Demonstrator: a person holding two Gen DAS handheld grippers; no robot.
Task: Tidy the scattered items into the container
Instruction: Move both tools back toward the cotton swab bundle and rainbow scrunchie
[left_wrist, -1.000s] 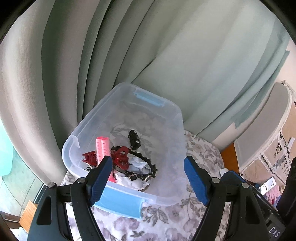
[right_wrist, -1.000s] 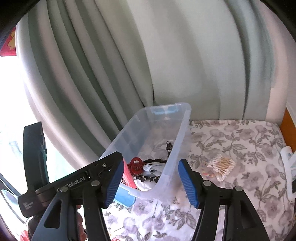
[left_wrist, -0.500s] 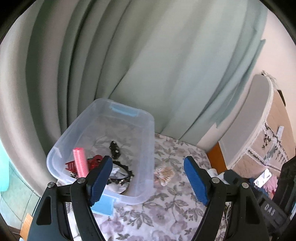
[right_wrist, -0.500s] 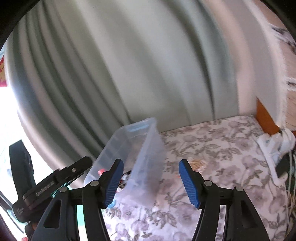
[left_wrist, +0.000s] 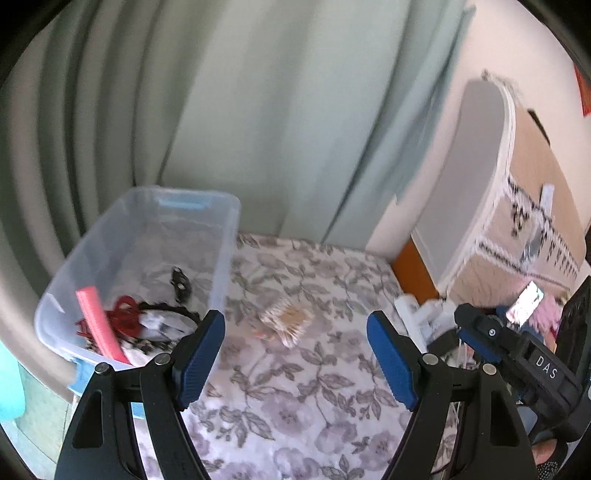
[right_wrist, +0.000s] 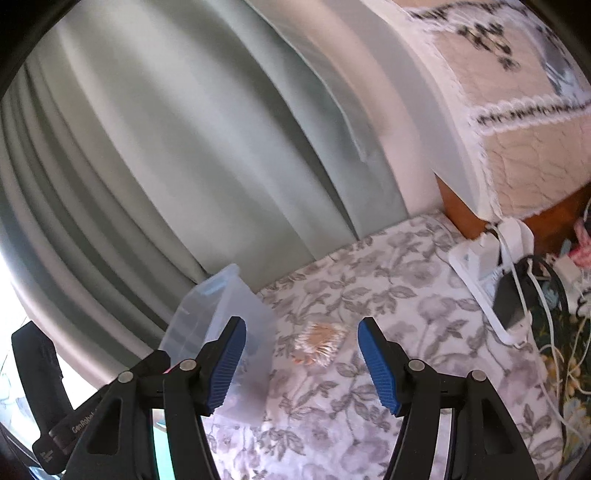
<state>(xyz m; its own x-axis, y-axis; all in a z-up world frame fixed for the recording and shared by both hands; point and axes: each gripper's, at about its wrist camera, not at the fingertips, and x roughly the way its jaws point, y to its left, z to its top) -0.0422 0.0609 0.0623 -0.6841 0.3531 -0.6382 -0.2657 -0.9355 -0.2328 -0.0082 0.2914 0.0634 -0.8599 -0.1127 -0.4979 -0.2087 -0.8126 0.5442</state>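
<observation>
Ahead, bundle (right_wrist: 320, 342) lies between open right claw (right_wrist: 301, 363) fingers

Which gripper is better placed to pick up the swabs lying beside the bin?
Probably the right gripper: open, and the swabs sit centred between its fingers. In the left gripper's view they sit nearer its left finger.
</observation>
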